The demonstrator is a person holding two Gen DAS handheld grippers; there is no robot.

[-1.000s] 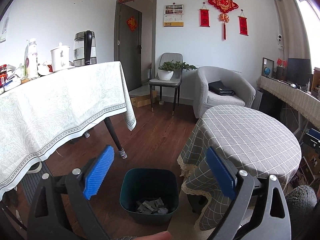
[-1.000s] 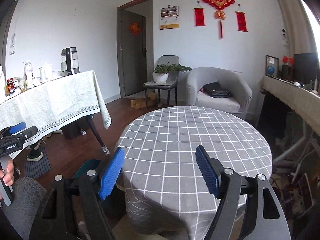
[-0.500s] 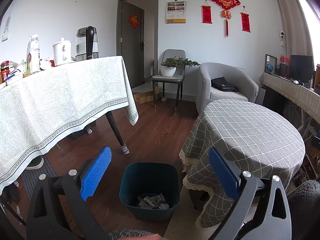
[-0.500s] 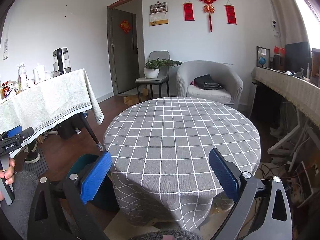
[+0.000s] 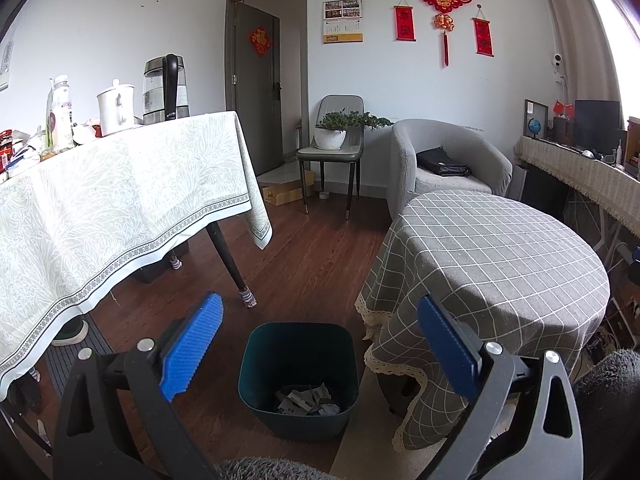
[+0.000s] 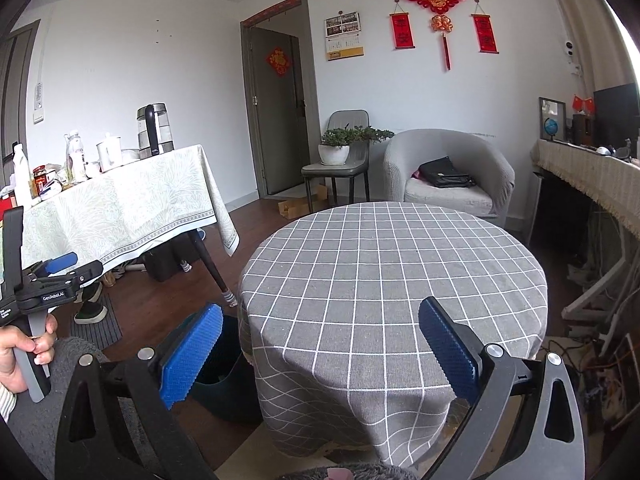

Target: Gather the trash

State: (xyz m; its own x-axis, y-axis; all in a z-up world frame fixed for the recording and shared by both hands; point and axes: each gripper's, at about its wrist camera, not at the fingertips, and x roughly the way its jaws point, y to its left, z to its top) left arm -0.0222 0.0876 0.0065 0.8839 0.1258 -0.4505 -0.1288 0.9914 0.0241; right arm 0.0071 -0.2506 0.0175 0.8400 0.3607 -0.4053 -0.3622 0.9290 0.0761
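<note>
A dark teal bin [image 5: 298, 374] stands on the wood floor beside the round table [image 5: 500, 256]. Crumpled paper trash [image 5: 308, 400] lies at its bottom. My left gripper [image 5: 320, 344] hovers above the bin, open, with nothing between its blue pads [image 5: 192, 350]. In the right wrist view my right gripper [image 6: 320, 346] stands wide open and empty over the near edge of the round table [image 6: 392, 264], whose grey checked cloth is bare. The bin [image 6: 228, 376] peeks out behind its left pad. The left gripper [image 6: 52, 276] shows at far left, held by a hand [image 6: 24, 352].
A long table [image 5: 112, 200] with a pale cloth, kettle [image 5: 166, 88] and bottles stands at left. Behind are a chair with a potted plant [image 5: 336, 132], a grey armchair [image 5: 448, 164] with a black bag, and a sideboard [image 5: 580, 176] at right.
My right gripper's jaws spread wider and its view rose and drew back slightly from the round table. The left gripper stayed open above the bin.
</note>
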